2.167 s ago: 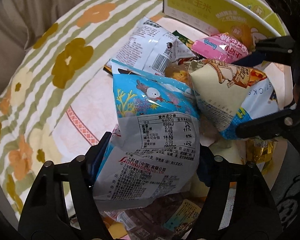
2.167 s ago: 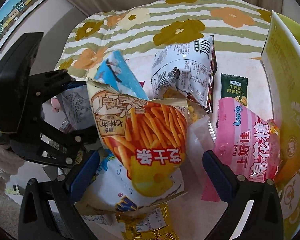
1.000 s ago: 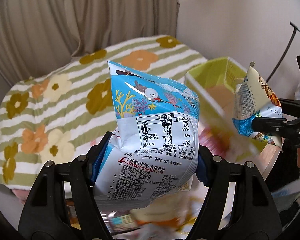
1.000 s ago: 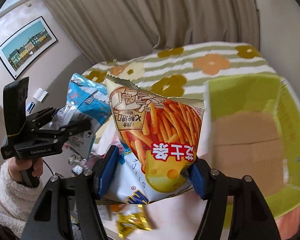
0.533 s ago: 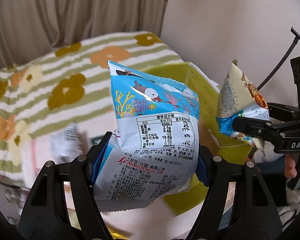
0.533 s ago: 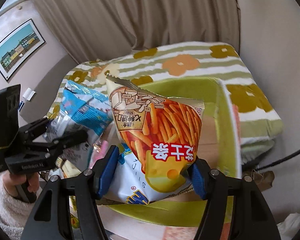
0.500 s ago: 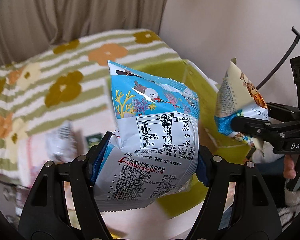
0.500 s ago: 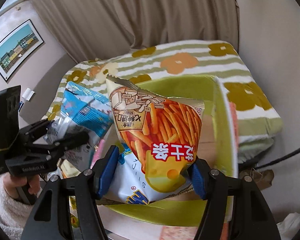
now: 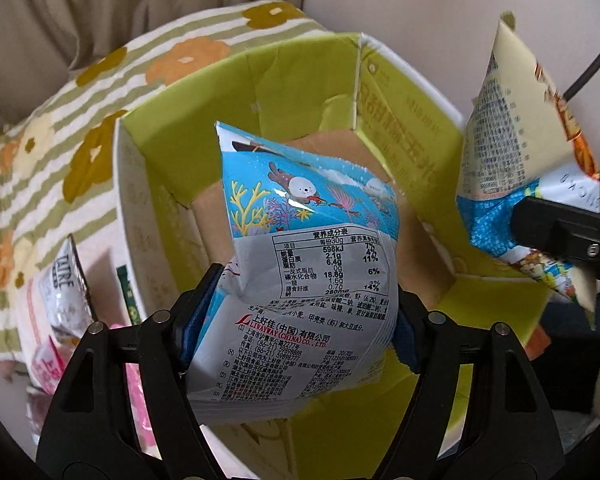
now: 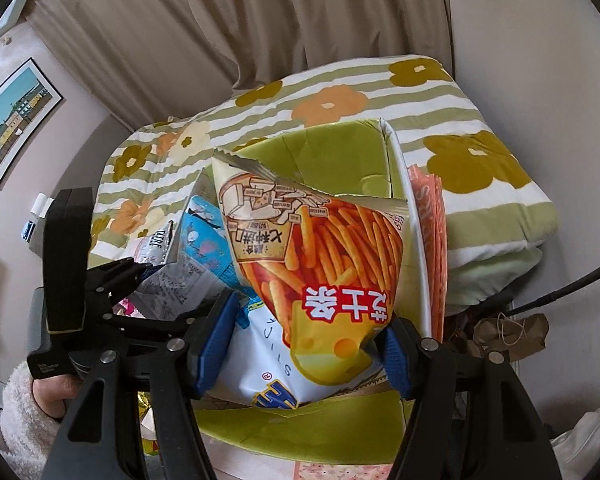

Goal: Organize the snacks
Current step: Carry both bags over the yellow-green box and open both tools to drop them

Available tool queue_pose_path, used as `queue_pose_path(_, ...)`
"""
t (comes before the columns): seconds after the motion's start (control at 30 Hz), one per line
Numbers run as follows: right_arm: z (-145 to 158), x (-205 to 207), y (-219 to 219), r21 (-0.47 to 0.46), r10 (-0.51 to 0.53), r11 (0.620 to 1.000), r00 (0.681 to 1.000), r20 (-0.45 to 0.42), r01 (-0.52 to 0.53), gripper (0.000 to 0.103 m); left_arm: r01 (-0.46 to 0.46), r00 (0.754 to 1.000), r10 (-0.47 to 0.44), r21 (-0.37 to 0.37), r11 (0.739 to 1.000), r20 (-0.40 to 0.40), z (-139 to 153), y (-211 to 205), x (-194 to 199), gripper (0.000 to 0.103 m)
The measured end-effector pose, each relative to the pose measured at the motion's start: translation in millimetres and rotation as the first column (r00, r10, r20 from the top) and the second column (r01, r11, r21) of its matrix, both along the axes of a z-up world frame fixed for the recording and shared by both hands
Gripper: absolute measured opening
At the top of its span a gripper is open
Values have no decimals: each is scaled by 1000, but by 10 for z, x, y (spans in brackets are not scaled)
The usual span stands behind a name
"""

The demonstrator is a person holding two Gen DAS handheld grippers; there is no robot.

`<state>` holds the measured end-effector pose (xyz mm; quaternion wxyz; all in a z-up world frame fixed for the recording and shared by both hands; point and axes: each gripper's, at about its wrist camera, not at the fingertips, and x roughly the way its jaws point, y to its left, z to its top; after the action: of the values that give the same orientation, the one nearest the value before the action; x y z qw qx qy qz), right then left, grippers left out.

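Left of our left gripper (image 9: 300, 320) we see beige curtains (image 9: 120, 8) and a striped floral quilt (image 9: 60, 140); more packets (image 9: 64, 300) lie there. Its jaws are opening, the blue snack bag (image 9: 312, 264) between them, pads touching, above the green carton (image 9: 260, 92). Our right gripper (image 10: 304, 344) pinches the orange fries bag (image 10: 324, 264) over that carton; a framed picture (image 10: 16, 120) hangs far left.

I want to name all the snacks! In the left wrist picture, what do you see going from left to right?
Silver-white snack bag → green box's left wall → blue sea-animal chip bag → cheese-stick bag.
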<state>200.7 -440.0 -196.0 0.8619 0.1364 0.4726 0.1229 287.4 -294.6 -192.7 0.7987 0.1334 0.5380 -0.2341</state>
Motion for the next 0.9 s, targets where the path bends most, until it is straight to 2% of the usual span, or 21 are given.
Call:
queue_pose_path(0.1,-40,31,2,8,-7,1000,1000,-10,7,62,29,1000,-29,47,998,-7,-66,-101,-3,90)
queue_pose_path(0.33,-72,64,48,7,2,1000,1000,-22,-2,62,23,999,-25,60,998,20,52,80,-130,90)
queue_pose_path(0.57,-73,-27,187,-32,19,999,1000,-14,-20,62,-75,995,75,-7,997,69,329,486,-224,90)
queue_pose_path(0.8,-260,-23,282,-36,31,999,998,-53,-33,62,-114,990,117,-38,993,76,347,576,-276,90)
queue_pose_path(0.87,-292,-31,291,-30,24,999,999,-47,-26,63,-119,989,122,-44,992,79,348,601,-306,90)
queue_pose_path(0.9,-320,-28,285,-24,14,1000,999,-45,-16,67,-122,989,126,-45,991,78,342,608,-316,90)
